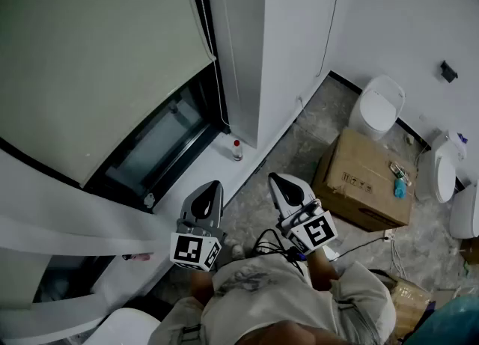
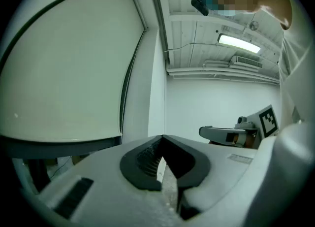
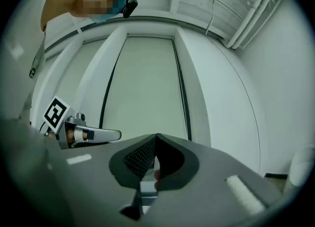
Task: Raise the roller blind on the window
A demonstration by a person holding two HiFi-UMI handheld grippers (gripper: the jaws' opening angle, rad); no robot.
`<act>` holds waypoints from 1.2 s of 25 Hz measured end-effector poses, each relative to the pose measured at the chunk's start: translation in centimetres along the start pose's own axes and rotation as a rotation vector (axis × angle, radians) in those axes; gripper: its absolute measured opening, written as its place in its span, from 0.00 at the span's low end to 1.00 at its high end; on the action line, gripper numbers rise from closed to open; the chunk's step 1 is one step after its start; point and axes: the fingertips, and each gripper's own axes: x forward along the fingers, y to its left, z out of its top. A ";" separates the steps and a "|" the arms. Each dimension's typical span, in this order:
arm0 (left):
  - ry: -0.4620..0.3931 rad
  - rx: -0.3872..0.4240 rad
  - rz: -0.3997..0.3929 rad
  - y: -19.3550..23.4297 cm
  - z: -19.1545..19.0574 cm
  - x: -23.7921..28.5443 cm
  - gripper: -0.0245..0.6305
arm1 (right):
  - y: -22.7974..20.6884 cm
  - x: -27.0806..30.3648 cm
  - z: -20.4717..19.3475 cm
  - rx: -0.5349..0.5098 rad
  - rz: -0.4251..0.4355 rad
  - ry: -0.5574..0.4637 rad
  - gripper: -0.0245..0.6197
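you are at the very start: the roller blind hangs low over the window, covering all but a dark strip of glass at the bottom, and nothing is in hand yet. your left gripper and right gripper sit close to your body, side by side and well apart from the window. each has its jaws pressed together on nothing.

the next move, as it looks from here, is to reach up and forward to the thin pull cord that runs down the blind's right edge beside the dark frame. spread one gripper's jaws first, then close them on the cord. it is slim and lies close to the frame, so line up carefully before you pinch.

the count: one blind, one cord that can be made out, two grippers. on the floor there is one cardboard box, one small bottle near the foot of the window, and two white toilets by the right wall. a third white shape at the edge is too cropped to name.
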 end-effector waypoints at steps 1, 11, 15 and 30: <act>0.001 -0.002 0.003 -0.1 0.0 0.0 0.04 | 0.0 -0.1 0.1 -0.001 0.001 0.000 0.05; 0.004 -0.019 0.018 -1.1 -0.7 1.1 0.04 | -1.5 -0.8 -0.1 -0.021 -0.027 -0.009 0.05; -0.001 -0.025 0.035 -2.0 -0.8 1.4 0.04 | -1.9 -1.4 -0.1 -0.028 -0.004 0.002 0.05; 0.013 -0.019 0.072 -0.5 -1.5 3.8 0.04 | -3.7 1.3 -0.6 -0.005 0.043 -0.018 0.05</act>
